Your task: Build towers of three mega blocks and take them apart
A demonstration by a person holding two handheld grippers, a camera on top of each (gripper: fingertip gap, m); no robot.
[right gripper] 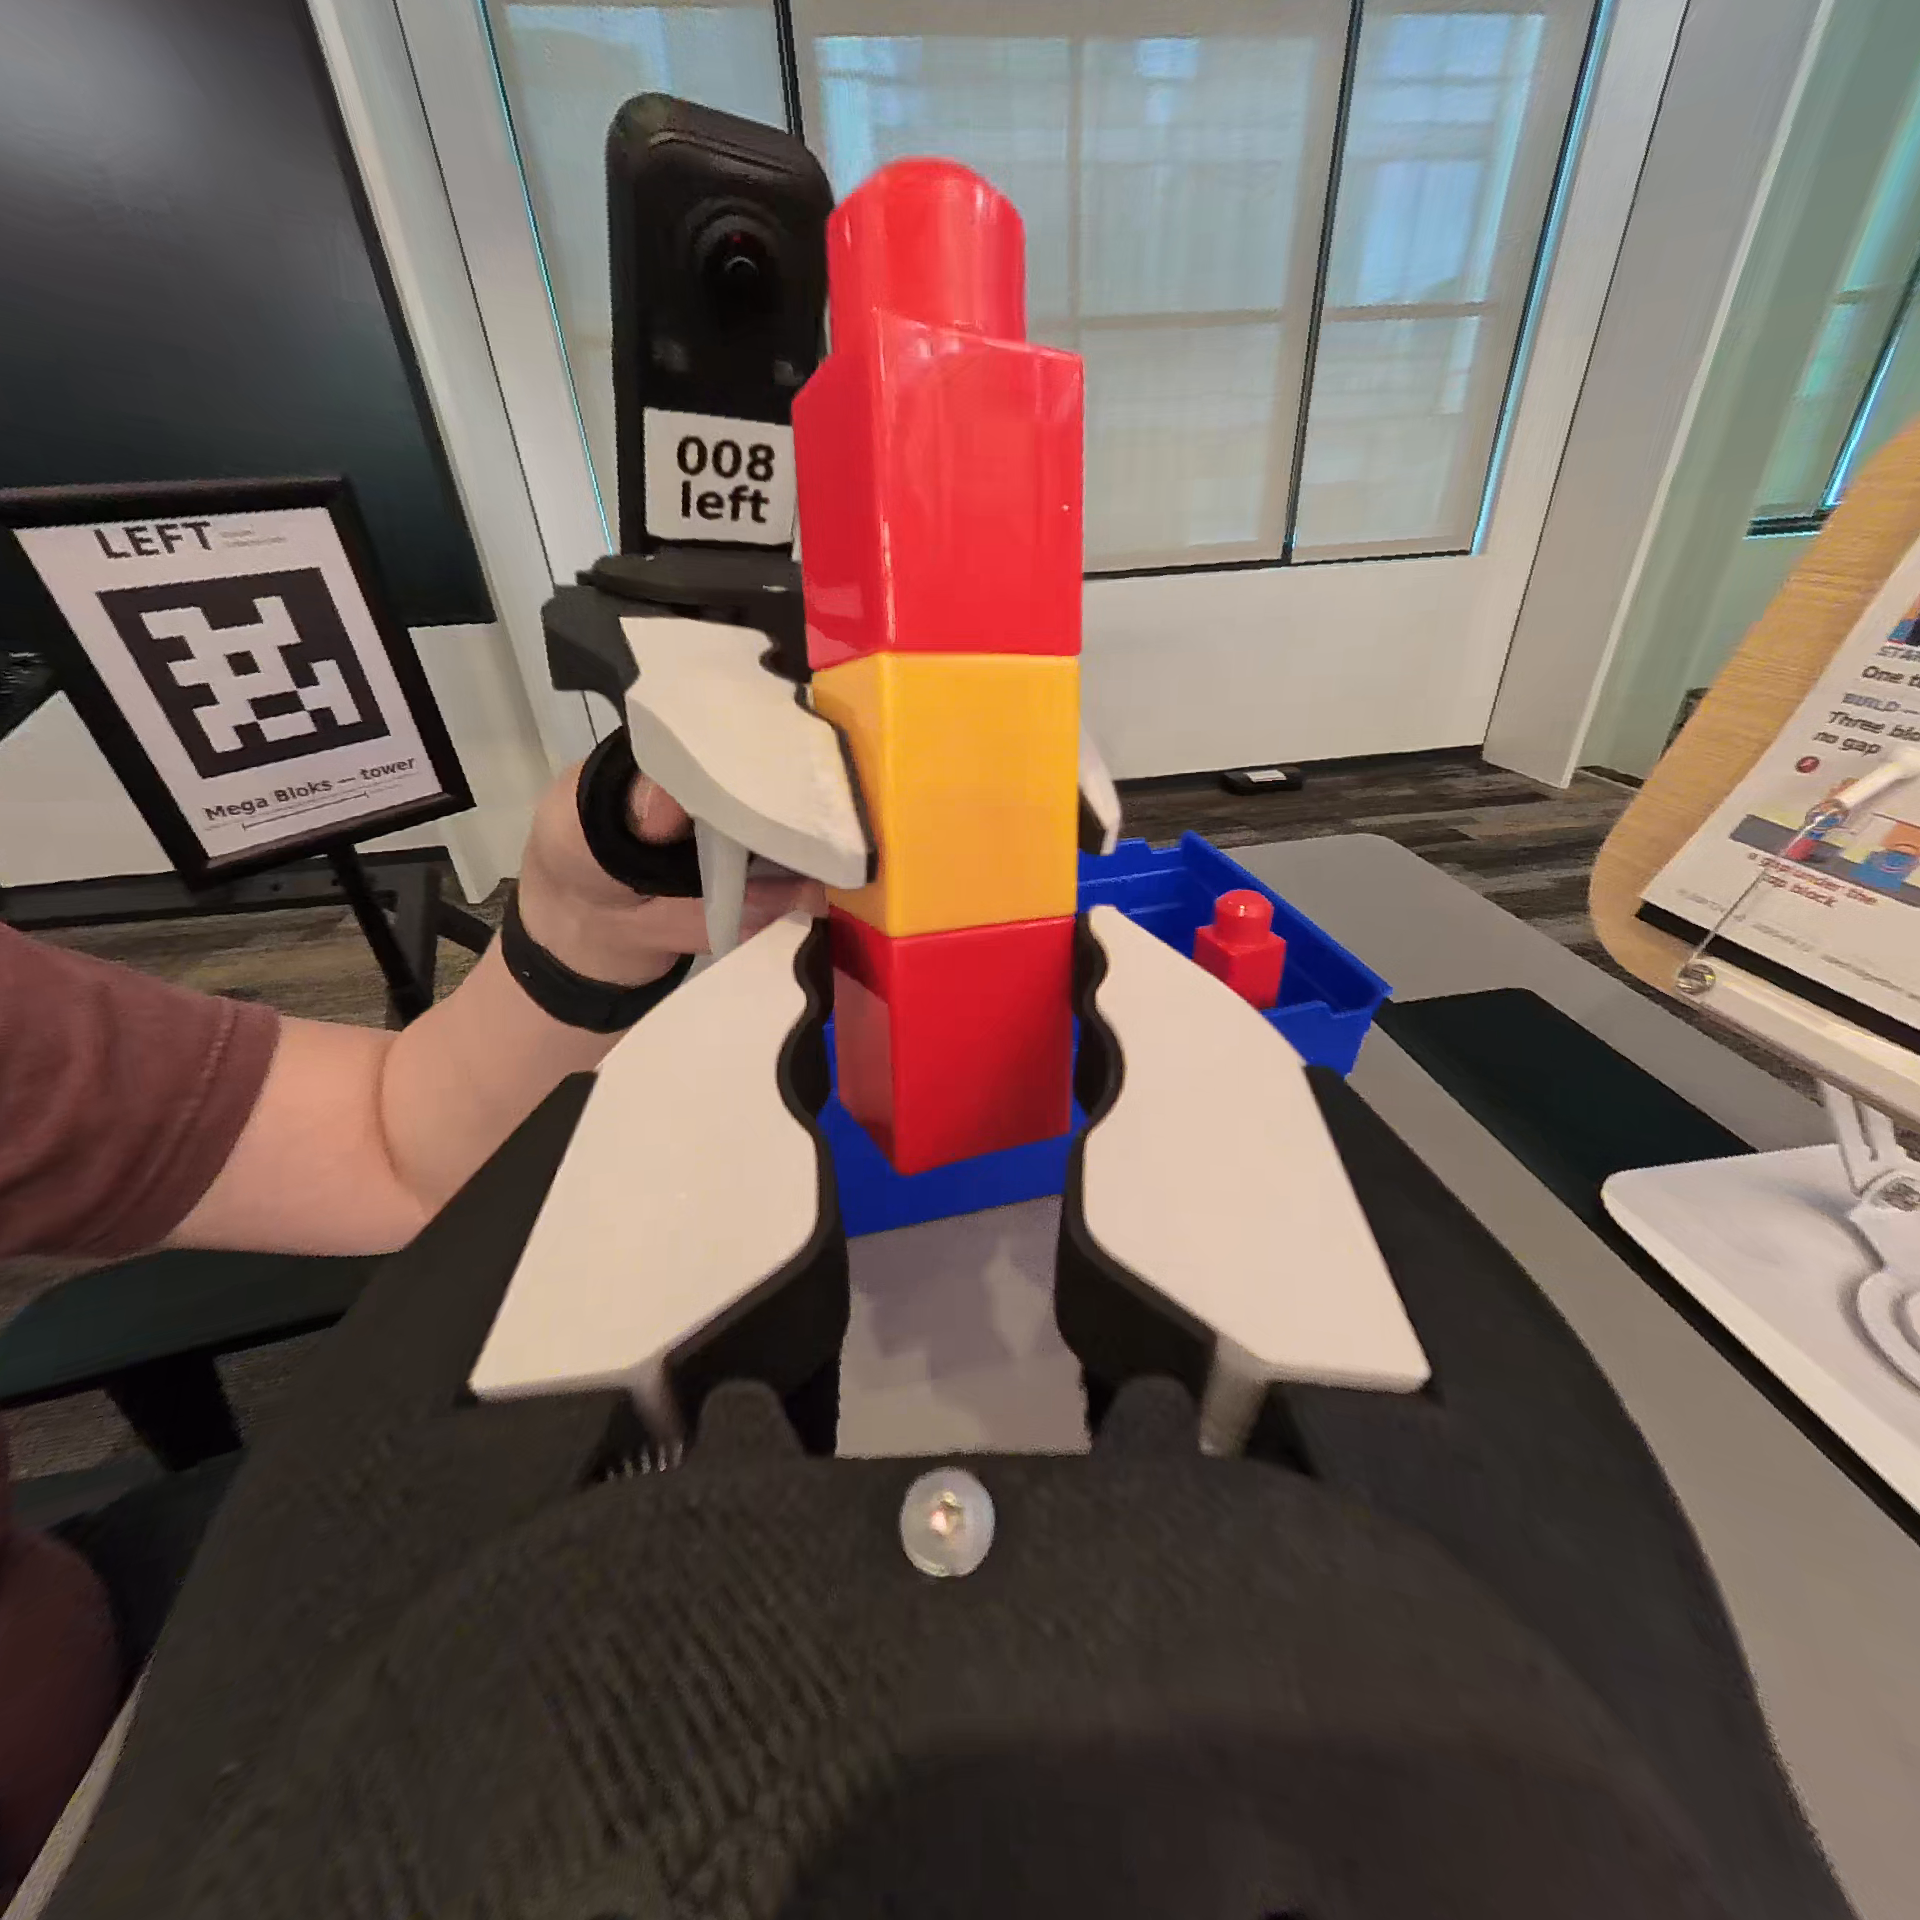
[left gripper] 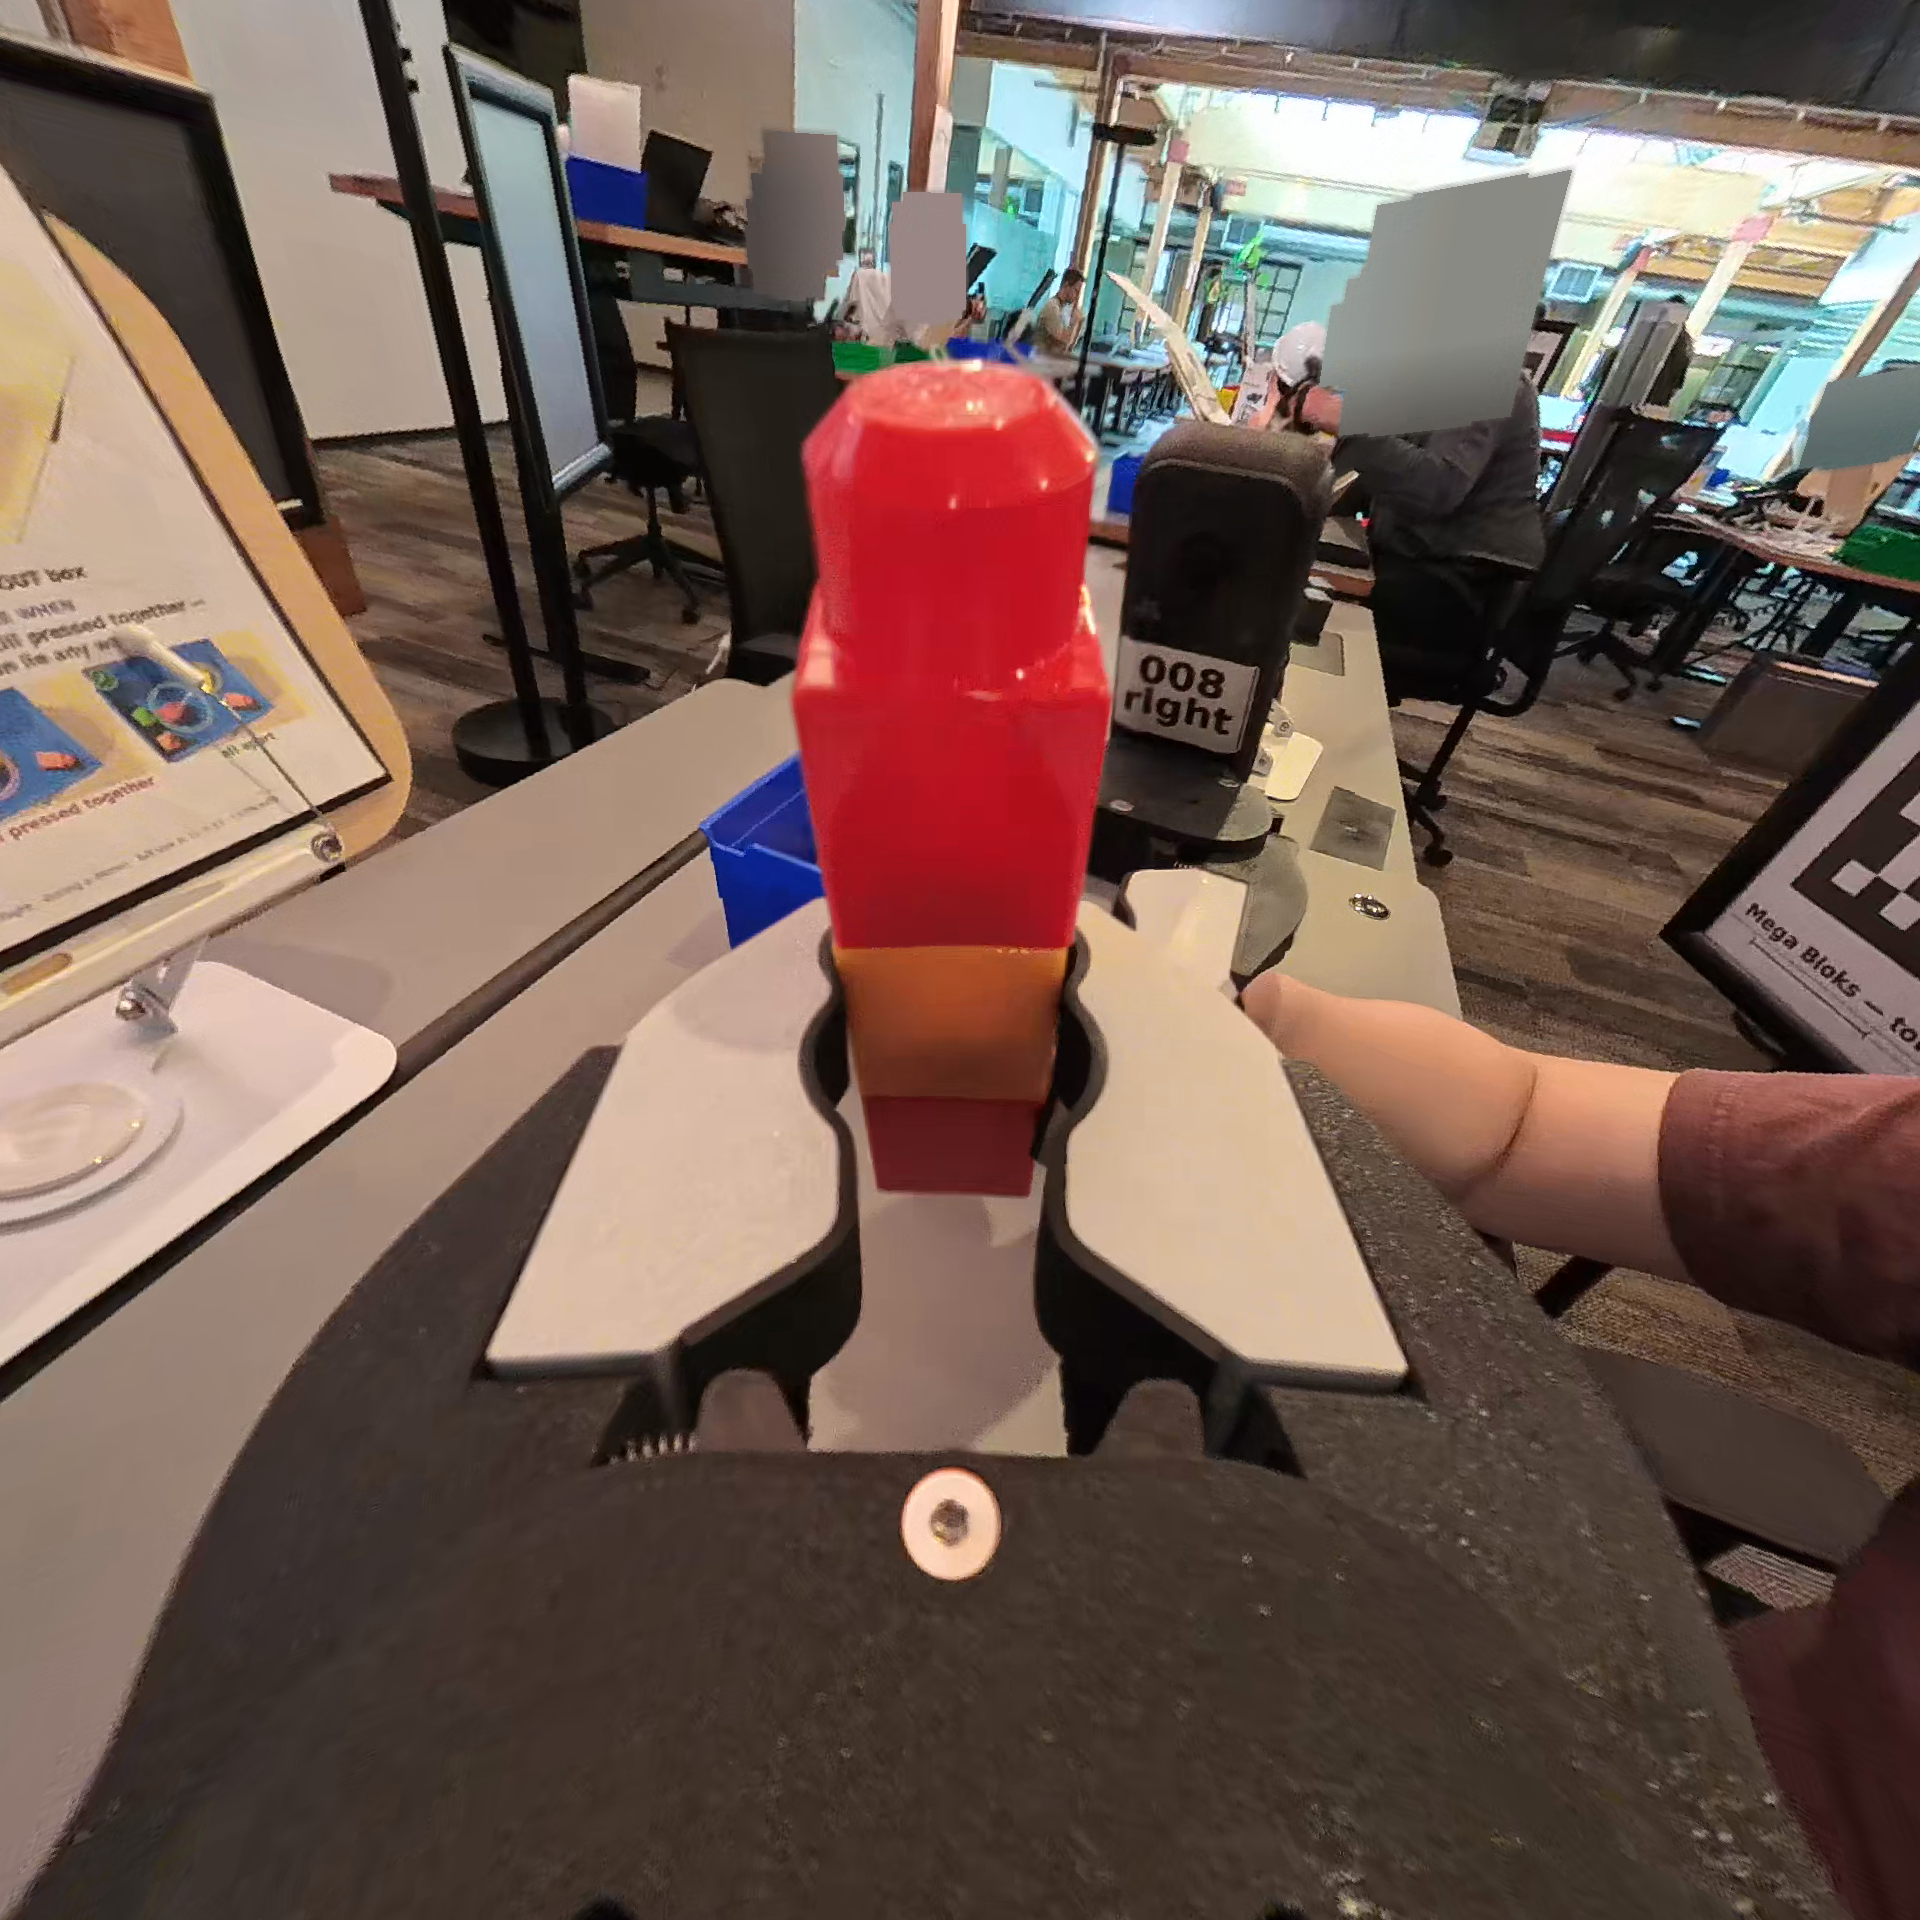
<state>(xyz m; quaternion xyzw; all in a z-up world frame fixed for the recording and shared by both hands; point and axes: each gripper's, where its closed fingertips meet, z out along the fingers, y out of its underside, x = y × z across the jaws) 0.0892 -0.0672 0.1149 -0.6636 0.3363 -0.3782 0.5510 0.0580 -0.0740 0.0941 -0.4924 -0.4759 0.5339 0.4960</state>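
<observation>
Three blocks stand joined as one tower (right gripper: 945,675), red at the bottom, yellow in the middle, red with its stud on top, held in the air above a blue bin (right gripper: 1288,966) rather than resting on the table (right gripper: 1558,935). Each gripper takes a different block, which suits pulling them apart. The right gripper (right gripper: 948,1029) has its jaws closed part way on the bottom red block (right gripper: 956,1039), its pads hard against both sides. The left gripper (left gripper: 951,1029) comes in from the opposite side and clamps the yellow block (right gripper: 966,790) one level up, its jaws narrowed to that block's width. With two adjacent blocks gripped separately, the joint between them can be worked open, likely by tilting or drawing one hand away, so I judge this the start of taking the tower apart. Holding it over the bin means a freed piece can drop in beside the small red block (right gripper: 1242,945) already standing there.
</observation>
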